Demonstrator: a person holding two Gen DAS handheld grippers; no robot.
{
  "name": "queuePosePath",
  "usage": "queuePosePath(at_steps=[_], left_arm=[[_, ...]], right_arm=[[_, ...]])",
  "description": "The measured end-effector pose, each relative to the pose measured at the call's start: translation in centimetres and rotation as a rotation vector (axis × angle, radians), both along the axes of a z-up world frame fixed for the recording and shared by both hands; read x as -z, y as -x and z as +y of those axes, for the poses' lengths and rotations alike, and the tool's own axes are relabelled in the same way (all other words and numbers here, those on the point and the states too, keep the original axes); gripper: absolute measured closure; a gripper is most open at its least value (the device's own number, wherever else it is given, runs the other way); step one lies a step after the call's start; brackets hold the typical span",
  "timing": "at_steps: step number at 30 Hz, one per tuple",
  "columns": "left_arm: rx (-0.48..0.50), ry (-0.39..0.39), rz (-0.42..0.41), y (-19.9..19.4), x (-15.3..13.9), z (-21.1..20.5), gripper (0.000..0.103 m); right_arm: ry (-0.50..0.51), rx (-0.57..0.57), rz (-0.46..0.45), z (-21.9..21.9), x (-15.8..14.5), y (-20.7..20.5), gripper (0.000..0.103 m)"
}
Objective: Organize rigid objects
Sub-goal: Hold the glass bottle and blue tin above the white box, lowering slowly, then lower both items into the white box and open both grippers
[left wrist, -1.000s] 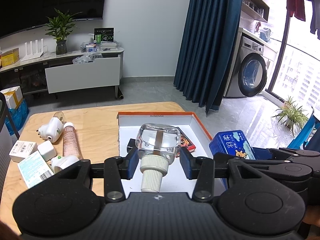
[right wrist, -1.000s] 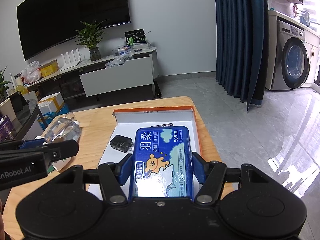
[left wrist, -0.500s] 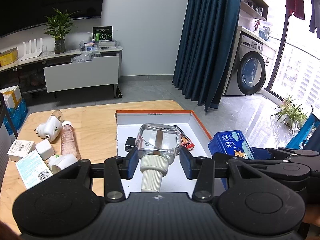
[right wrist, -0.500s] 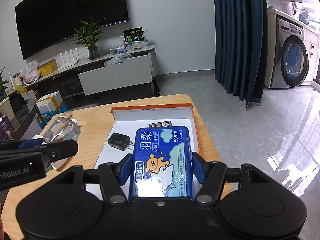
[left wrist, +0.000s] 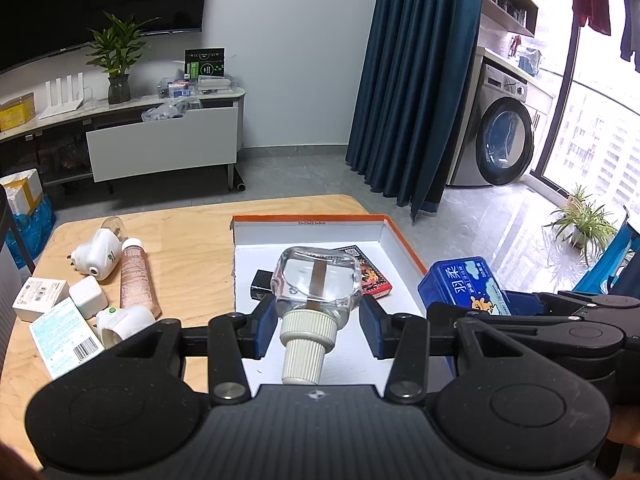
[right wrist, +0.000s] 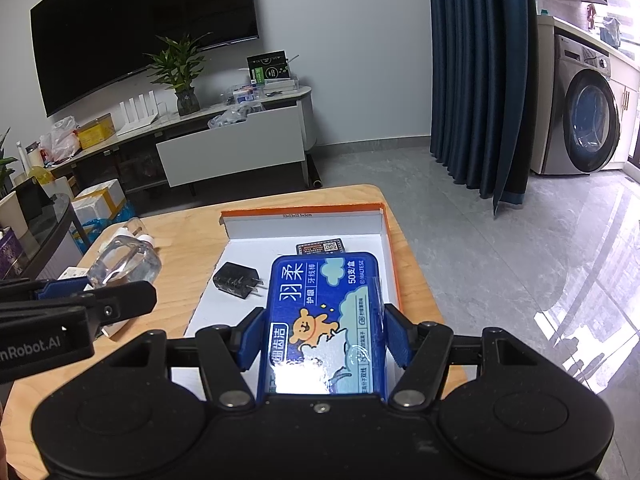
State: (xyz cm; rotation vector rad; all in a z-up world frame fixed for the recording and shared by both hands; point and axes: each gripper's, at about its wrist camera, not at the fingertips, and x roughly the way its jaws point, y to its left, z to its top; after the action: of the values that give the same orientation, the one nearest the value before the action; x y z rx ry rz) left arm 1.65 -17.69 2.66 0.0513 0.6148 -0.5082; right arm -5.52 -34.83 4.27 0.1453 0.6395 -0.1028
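Note:
My left gripper (left wrist: 318,326) is shut on a clear bottle (left wrist: 316,280) with a ribbed white cap, held above the near part of a white box with an orange rim (left wrist: 308,220). My right gripper (right wrist: 322,338) is shut on a blue floss-pick box (right wrist: 324,316), held above the same white box (right wrist: 300,216). The bottle also shows in the right wrist view (right wrist: 124,262), and the blue box in the left wrist view (left wrist: 464,284). A black charger plug (right wrist: 236,280) and a dark card pack (right wrist: 322,247) lie inside the white box.
On the wooden table (left wrist: 188,236) left of the box lie two white plug-in devices (left wrist: 98,254), a pink tube (left wrist: 136,280), small white boxes (left wrist: 40,298) and a teal-labelled carton (left wrist: 64,336). The table's right edge (right wrist: 424,280) drops to a grey floor.
Both grippers have drawn slightly back and up from the box, each keeping its hold. The objects in the box and on the table have not moved.

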Motion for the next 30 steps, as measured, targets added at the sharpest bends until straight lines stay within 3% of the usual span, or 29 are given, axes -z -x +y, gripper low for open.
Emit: queuePosePath(at_steps=[30], left_arm=[[-0.011,-0.003,0.032,-1.1,1.1,0.1,0.057]], right_arm=[[-0.007,-0.007,0.024,0.1,0.7,-1.4,0.029]])
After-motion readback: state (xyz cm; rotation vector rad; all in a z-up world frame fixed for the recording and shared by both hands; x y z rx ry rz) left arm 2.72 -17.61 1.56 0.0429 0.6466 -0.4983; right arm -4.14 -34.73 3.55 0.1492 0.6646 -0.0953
